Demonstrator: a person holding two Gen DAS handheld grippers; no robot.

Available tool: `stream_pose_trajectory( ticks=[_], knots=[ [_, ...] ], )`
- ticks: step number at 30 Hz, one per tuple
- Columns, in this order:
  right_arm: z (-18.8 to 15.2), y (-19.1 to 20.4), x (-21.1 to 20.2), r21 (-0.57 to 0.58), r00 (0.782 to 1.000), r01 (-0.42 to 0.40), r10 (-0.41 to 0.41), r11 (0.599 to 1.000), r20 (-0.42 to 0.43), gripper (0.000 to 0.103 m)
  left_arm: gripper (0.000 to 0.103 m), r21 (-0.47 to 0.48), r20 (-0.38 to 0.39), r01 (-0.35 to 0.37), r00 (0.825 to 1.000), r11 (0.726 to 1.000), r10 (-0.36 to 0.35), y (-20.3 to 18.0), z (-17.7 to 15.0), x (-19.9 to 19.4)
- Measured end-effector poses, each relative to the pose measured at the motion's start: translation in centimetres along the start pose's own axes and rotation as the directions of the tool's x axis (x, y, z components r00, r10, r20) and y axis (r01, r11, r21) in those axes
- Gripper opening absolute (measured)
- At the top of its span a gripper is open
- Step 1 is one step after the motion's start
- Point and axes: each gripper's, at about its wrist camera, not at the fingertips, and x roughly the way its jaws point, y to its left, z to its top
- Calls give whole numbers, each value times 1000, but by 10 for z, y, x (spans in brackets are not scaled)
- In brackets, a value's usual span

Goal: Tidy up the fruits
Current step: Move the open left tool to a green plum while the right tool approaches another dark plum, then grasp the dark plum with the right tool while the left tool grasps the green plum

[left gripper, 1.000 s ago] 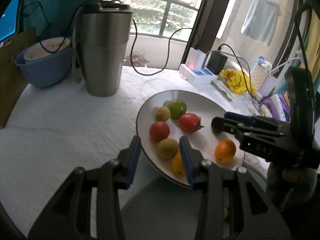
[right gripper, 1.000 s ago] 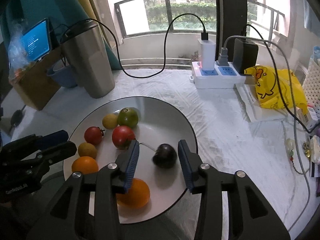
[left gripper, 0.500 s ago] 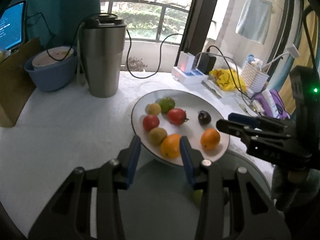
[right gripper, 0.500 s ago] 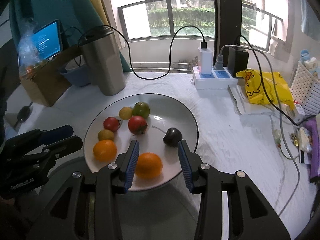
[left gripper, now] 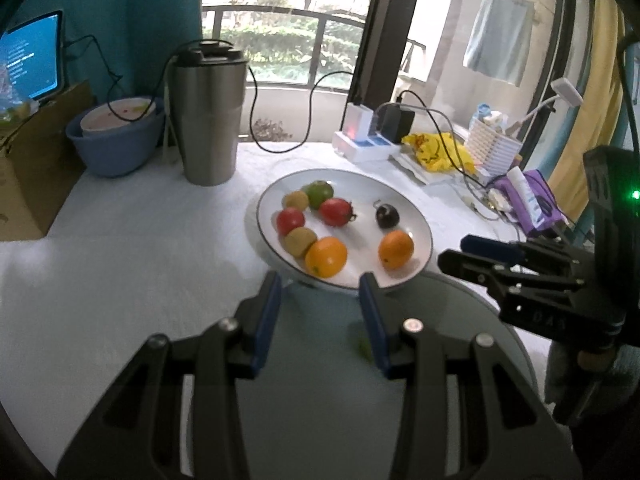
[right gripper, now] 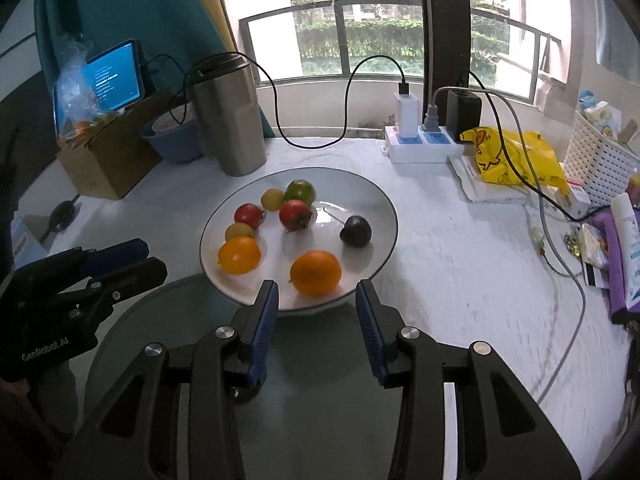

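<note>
A white plate (left gripper: 360, 186) (right gripper: 360, 196) holds several fruits: two oranges (left gripper: 326, 257) (right gripper: 316, 273), two red tomatoes (left gripper: 336, 212) (right gripper: 295, 215), a green fruit (left gripper: 320, 194), two yellow-brown ones (left gripper: 300, 241) and a dark purple one (left gripper: 386, 217) (right gripper: 355, 231). My left gripper (left gripper: 320, 292) hovers open just short of the plate's near rim, with nothing between its fingers. My right gripper (right gripper: 316, 294) also stands open and empty at the near rim, just behind one orange. Each gripper shows in the other's view, the right one (left gripper: 480, 250) and the left one (right gripper: 128, 260).
A round grey disc (right gripper: 320, 360) lies under both grippers, and a small blurred green thing (left gripper: 363, 346) sits on it. At the back stand a steel tumbler (left gripper: 208, 120), a blue bowl (left gripper: 116, 144), a cardboard box (right gripper: 104, 160), a power strip (right gripper: 420, 146) with cables, a yellow bag (right gripper: 516, 156) and a white basket (right gripper: 600, 164).
Both grippers have drawn back from the plate and risen a little. The fruits that lay between their fingers now sit beyond the fingertips. The fruits have not moved.
</note>
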Motion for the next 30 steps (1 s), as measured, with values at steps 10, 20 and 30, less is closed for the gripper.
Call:
stream_pose_trajectory(
  ticks=[10,20,30],
  knots=[
    [-29,10,-10,1,1000,-11,11,1000,-22,42,42,2,-12,7,1000,1000,-7,-8,-21,-12],
    [-60,13,-10,-4,997,-7,7,1000,-75,42,42,-4,-32,11,999,1000,-11,-6,-40,-15],
    [-61,31,0,-44,995,-35,31,998,-96,42,42,-16,-39,11,999,1000,-12,0,-48,-17]
  ],
)
